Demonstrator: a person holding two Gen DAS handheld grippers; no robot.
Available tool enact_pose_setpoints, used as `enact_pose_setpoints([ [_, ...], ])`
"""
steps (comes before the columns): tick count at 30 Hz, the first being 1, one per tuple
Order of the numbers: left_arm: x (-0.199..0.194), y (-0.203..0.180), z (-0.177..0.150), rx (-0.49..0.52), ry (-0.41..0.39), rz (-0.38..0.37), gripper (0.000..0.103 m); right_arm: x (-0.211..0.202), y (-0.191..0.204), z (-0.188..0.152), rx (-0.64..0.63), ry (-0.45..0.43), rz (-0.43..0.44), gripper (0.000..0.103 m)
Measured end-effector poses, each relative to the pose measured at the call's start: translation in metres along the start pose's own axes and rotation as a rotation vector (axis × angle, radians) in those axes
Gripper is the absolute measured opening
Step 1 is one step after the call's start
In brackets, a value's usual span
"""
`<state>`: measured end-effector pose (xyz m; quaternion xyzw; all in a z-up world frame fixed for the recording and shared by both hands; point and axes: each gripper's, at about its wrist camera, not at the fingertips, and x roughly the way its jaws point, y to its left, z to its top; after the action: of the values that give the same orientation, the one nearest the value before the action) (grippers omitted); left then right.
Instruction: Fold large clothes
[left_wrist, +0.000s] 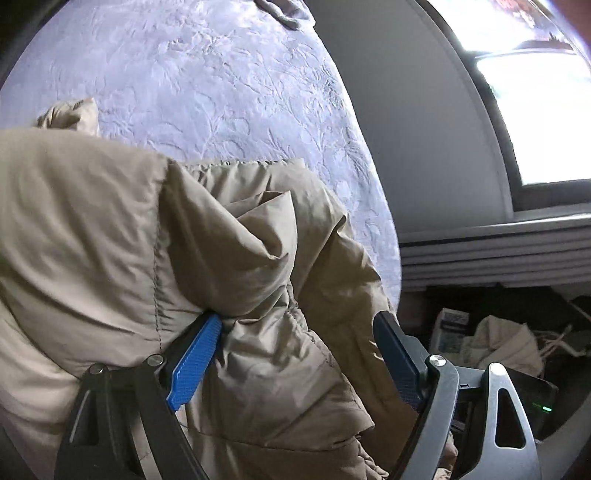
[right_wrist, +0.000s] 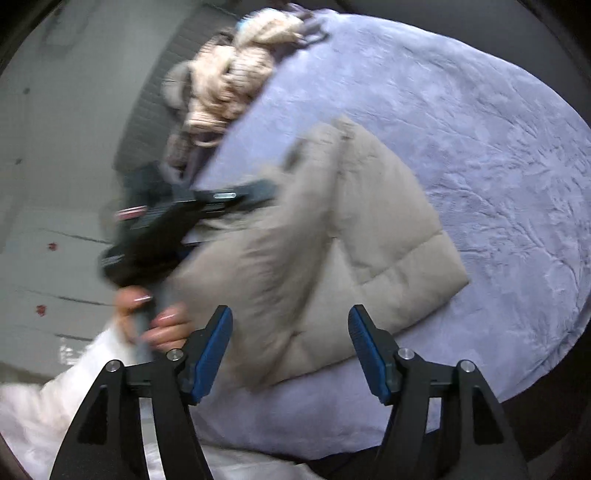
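Blue ribbed pads frame both of my views, and on each claw they stand wide apart, clamped on nothing. Between the 2 pads of my left gripper (left_wrist: 295, 328) bulges the beige quilted puffer jacket (left_wrist: 110, 229); its puffy fabric brushes the left pad (left_wrist: 195, 365), while the other pad stands free at the jacket's edge. My right gripper (right_wrist: 290, 325) hangs above the same jacket (right_wrist: 332, 229), which lies partly folded on the lavender embossed bedspread (right_wrist: 498, 155). Seen from my right wrist, my left hand (right_wrist: 155, 321), in a white sleeve (right_wrist: 74, 391), grips the black handle of the left gripper (right_wrist: 243, 195) at the jacket's left side. Farther off, a heap of cream knitted clothes (right_wrist: 229, 81) sits at the bed's far edge.
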<state>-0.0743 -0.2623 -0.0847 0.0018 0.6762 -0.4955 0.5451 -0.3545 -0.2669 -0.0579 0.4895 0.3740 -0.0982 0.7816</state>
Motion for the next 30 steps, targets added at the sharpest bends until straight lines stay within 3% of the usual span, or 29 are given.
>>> enact_pose_setpoints([
  [1,-0.001,0.006,-0.004,0.008,-0.004,0.013,0.084,-0.001,0.01,-0.002,-0.022,0.007,0.021,0.083],
  [4,-0.009,-0.002,-0.004,0.062,-0.044,0.074,0.084,0.009,0.022,0.004,-0.074,0.038,0.016,0.084],
  [7,-0.054,0.016,-0.02,0.135,-0.15,0.143,0.084,0.046,0.034,0.019,-0.112,0.063,-0.138,0.081],
  [10,-0.099,0.028,-0.025,0.157,-0.32,0.276,0.084,0.062,0.037,0.028,-0.169,0.033,-0.273,0.024],
  [11,-0.109,0.038,-0.025,0.142,-0.356,0.326,0.084,0.063,0.039,0.029,-0.184,0.029,-0.312,0.018],
  [14,-0.117,0.084,-0.02,0.072,-0.383,0.473,0.084,0.063,0.04,0.029,-0.227,-0.001,-0.368,0.014],
  [15,-0.114,0.099,-0.018,0.033,-0.37,0.49,0.084,0.061,0.04,0.029,-0.243,-0.011,-0.384,0.014],
  [17,-0.108,0.117,-0.014,-0.016,-0.365,0.451,0.084,0.056,0.037,0.032,-0.268,-0.032,-0.421,0.014],
  [20,-0.09,0.104,-0.007,0.022,-0.368,0.472,0.084,0.046,0.029,0.032,-0.261,-0.044,-0.453,0.014],
  [26,-0.027,0.042,0.012,0.195,-0.335,0.485,0.084,0.035,-0.015,0.043,-0.16,-0.051,-0.52,0.014],
  [30,0.0,0.025,0.022,0.216,-0.298,0.478,0.084,0.034,-0.055,0.045,-0.086,-0.025,-0.532,0.014],
])
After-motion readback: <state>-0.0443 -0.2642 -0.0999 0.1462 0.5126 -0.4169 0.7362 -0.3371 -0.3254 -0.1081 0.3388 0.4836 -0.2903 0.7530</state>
